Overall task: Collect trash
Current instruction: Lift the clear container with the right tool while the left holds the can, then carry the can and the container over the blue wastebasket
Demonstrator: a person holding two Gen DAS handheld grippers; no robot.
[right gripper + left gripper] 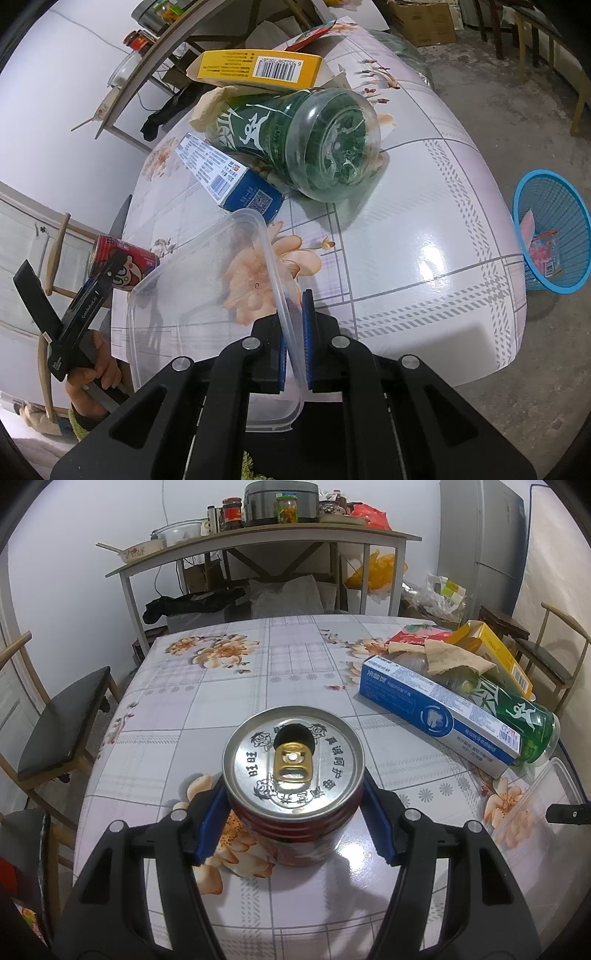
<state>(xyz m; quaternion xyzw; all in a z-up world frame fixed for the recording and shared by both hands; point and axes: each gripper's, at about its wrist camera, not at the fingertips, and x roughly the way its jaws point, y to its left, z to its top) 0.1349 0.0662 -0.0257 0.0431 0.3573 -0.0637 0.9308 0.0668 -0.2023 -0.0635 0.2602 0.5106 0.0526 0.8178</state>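
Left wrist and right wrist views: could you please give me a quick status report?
Left tool clamped on red can. Right tool shut on clear container wall. Bottle, boxes remain on table.

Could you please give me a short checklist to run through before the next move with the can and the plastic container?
1. Left gripper jaws against the red can: ok.
2. Can upright on the table: ok.
3. Right gripper jaws shut on the clear container wall: ok.
4. Container empty: ok.
5. Blue basket on the floor, mouth unobstructed: ok.
6. Green bottle steady on its side: cannot tell.
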